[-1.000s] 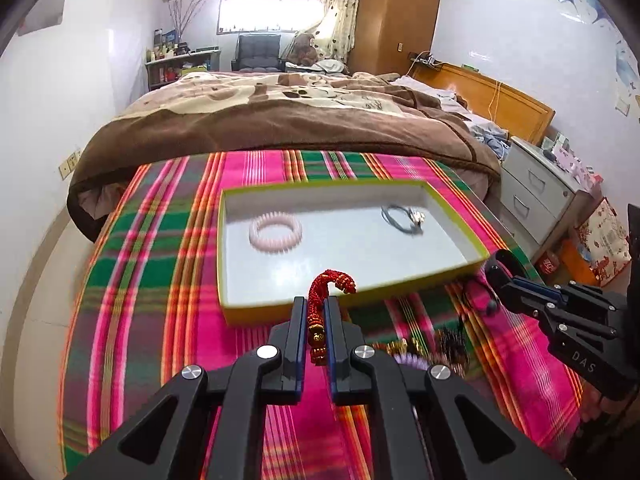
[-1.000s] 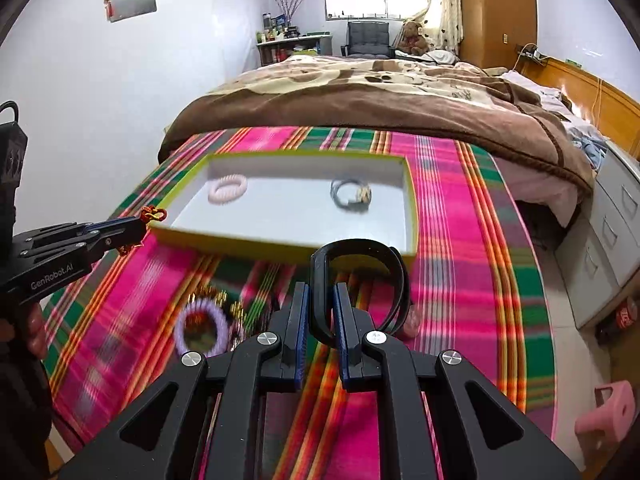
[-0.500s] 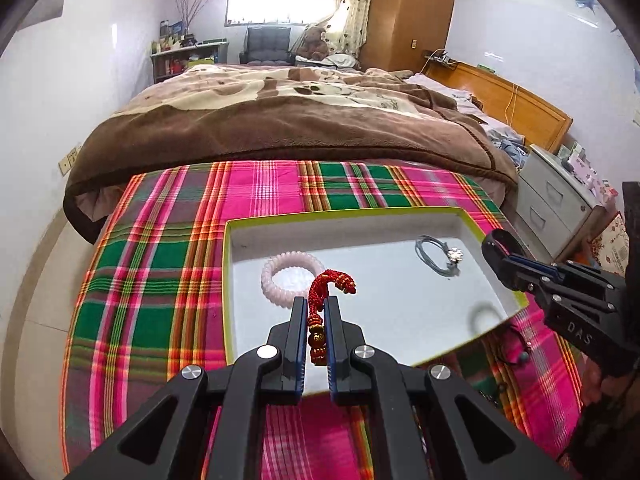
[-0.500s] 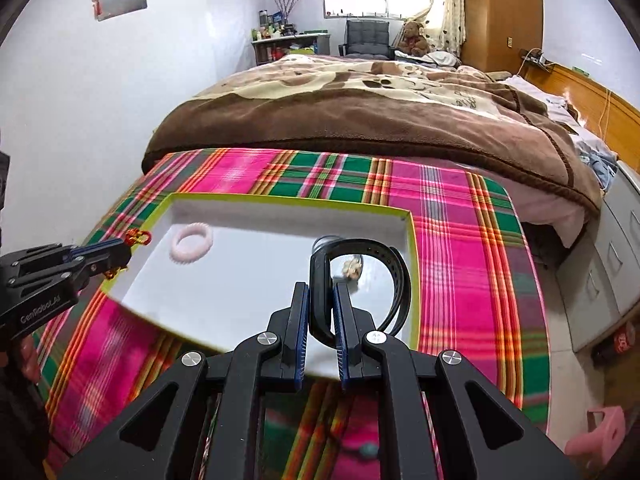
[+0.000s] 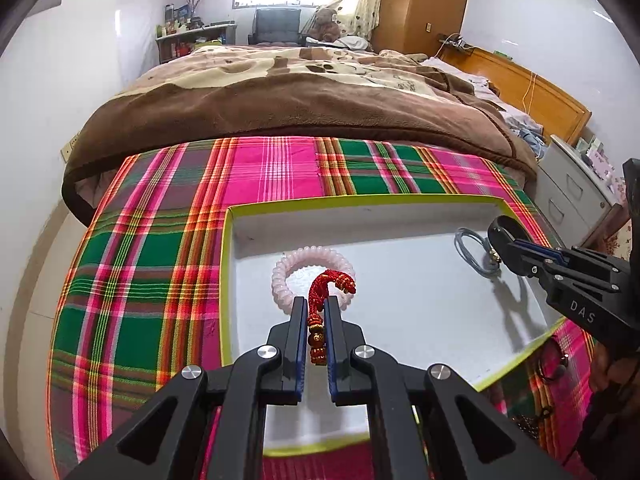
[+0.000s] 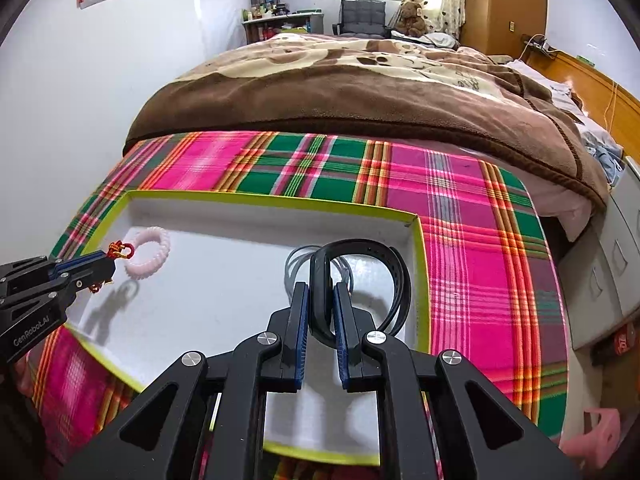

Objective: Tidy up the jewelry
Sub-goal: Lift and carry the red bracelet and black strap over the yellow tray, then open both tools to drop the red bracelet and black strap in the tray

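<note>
four bracelets, one tray, two tools.

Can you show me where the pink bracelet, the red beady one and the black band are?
pink bracelet (image 5: 280, 276): left wrist view, on its left curve in the tray.
red beaded bracelet (image 5: 329, 282): left wrist view, on the loop above the fingers.
black band (image 6: 362, 249): right wrist view, on its top arc.

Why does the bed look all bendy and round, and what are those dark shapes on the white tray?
Both wrist views use fisheye lenses, so the plaid cloth bulges and the corners go black. The dark shapes are shadows: in the left wrist view beneath the right gripper, in the right wrist view beneath the left gripper, falling on the tray.
</note>
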A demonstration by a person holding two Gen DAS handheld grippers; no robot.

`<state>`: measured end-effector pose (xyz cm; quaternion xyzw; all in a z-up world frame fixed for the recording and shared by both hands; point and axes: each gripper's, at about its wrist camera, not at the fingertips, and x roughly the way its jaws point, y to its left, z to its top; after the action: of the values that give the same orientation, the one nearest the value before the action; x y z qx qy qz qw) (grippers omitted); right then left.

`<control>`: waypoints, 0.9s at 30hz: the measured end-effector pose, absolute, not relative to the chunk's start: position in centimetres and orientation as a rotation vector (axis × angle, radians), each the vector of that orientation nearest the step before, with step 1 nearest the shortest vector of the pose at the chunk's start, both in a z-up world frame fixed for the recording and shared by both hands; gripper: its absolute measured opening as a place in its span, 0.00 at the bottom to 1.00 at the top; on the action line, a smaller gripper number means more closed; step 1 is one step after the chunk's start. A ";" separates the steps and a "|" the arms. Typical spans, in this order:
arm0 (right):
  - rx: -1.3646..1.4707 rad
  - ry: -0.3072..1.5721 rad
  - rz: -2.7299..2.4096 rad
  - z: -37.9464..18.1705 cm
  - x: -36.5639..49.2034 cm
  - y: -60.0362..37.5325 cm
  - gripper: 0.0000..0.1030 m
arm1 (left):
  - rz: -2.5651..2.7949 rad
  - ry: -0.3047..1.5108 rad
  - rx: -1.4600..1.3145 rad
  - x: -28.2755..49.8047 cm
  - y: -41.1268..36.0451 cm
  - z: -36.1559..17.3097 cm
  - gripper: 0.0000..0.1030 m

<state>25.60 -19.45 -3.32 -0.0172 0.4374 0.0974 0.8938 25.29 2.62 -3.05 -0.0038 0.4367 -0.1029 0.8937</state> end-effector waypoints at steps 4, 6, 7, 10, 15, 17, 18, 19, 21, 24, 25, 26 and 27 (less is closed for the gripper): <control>-0.030 0.915 0.195 -3.8 25.7 -19.4 0.12 | -0.203 0.909 0.010 25.5 2.3 -3.4 0.08; -0.028 0.916 0.194 -3.8 25.7 -19.5 0.12 | -0.202 0.917 -0.003 25.7 2.3 -3.7 0.08; -0.029 0.914 0.194 -3.9 25.7 -19.5 0.12 | -0.196 0.921 0.001 25.7 2.3 -3.8 0.08; -0.020 0.916 0.191 -3.9 25.7 -19.5 0.12 | -0.197 0.929 -0.011 25.8 2.3 -4.0 0.08; -0.017 0.920 0.198 -4.1 25.9 -19.6 0.12 | -0.195 0.937 -0.024 26.1 2.5 -4.3 0.08; -0.014 0.920 0.201 -4.1 26.0 -19.6 0.12 | -0.186 0.937 -0.025 26.1 2.6 -4.3 0.08; -0.012 0.921 0.201 -4.1 26.0 -19.6 0.12 | -0.188 0.939 -0.027 26.2 2.6 -4.4 0.08; -0.012 0.923 0.200 -4.2 26.1 -19.6 0.12 | -0.187 0.942 -0.028 26.2 2.6 -4.4 0.08; -0.011 0.929 0.200 -4.3 26.1 -19.5 0.12 | -0.183 0.944 -0.027 26.2 2.7 -4.4 0.08; -0.006 0.928 0.197 -4.3 26.2 -19.5 0.12 | -0.182 0.940 -0.033 26.2 2.7 -4.3 0.13; -0.001 0.923 0.196 -4.2 26.2 -19.6 0.12 | -0.180 0.938 -0.031 26.2 2.7 -4.3 0.15; 0.001 0.919 0.195 -4.1 26.1 -19.6 0.12 | -0.178 0.936 -0.027 26.1 2.7 -4.2 0.20; 0.002 0.917 0.193 -4.0 26.1 -19.7 0.13 | -0.178 0.935 -0.028 26.1 2.7 -4.2 0.24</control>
<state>26.10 -19.66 -4.05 0.0009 0.4419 0.0929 0.8922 26.10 2.69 -4.16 -0.0136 0.4502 -0.0857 0.8887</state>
